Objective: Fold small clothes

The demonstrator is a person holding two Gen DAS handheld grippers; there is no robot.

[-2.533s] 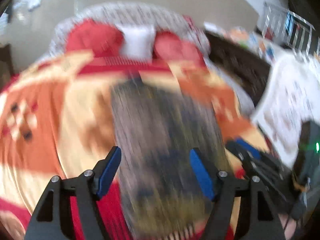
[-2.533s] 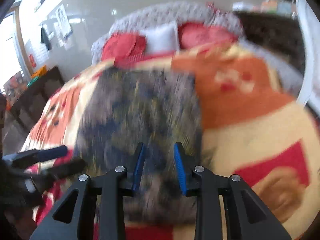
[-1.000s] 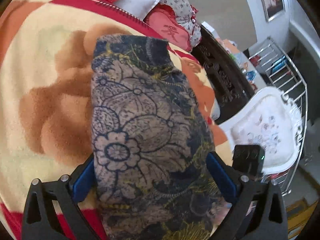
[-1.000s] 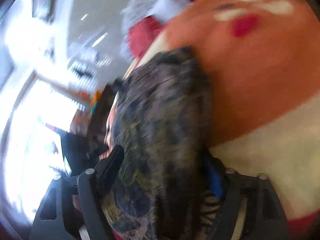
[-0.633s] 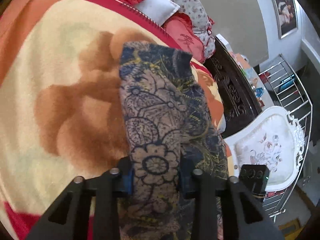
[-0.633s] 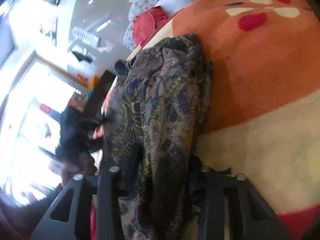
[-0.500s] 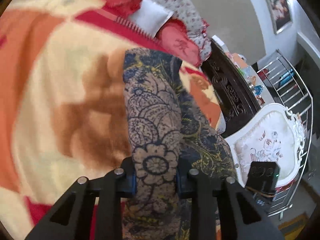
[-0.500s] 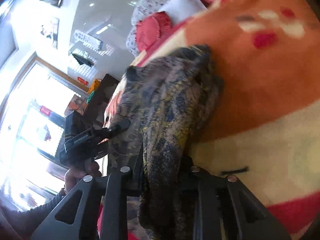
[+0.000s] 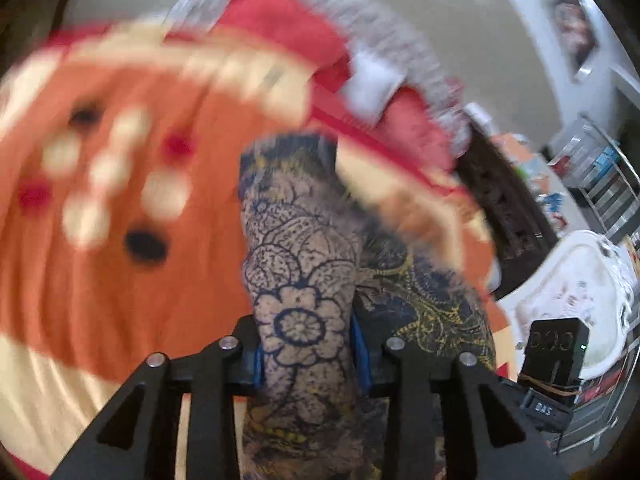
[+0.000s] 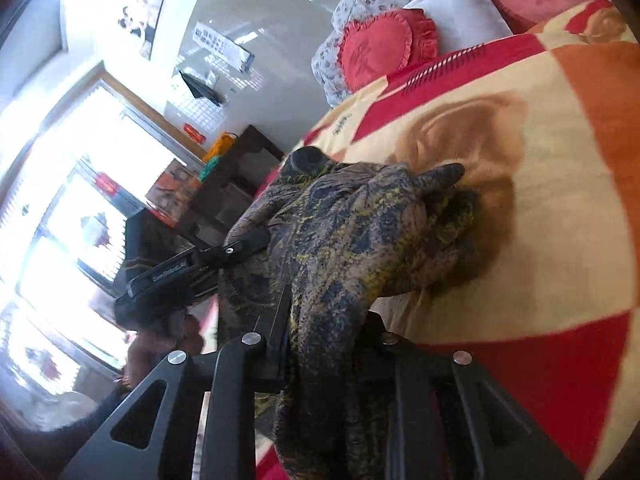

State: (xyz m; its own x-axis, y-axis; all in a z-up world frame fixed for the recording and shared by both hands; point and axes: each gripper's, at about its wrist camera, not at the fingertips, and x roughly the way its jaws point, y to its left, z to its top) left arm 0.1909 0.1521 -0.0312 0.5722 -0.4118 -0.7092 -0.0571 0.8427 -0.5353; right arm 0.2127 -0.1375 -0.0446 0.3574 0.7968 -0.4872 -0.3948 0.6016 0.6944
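Observation:
A small dark paisley garment (image 9: 304, 264) with blue flowers and yellow lines is held by both grippers over the orange, cream and red blanket (image 9: 120, 208). My left gripper (image 9: 307, 354) is shut on its near edge, the cloth running up between the blue pads. My right gripper (image 10: 324, 344) is shut on another bunched part of the garment (image 10: 352, 232), which is lifted at my end and rests crumpled on the blanket (image 10: 560, 200) further out. The left gripper also shows in the right wrist view (image 10: 240, 246), clamped on the cloth's left side.
Red heart cushions (image 10: 384, 48) and a white pillow (image 10: 460, 12) lie at the bed's head. A dark wooden cabinet (image 9: 508, 204), a white chair (image 9: 576, 292) and a metal rack (image 9: 608, 184) stand to the right of the bed. A bright window (image 10: 80, 184) is on the left.
Both grippers went from open around the flat garment to shut on it. They have since lifted and pulled it, bunching the cloth; the left view has swung left across the blanket.

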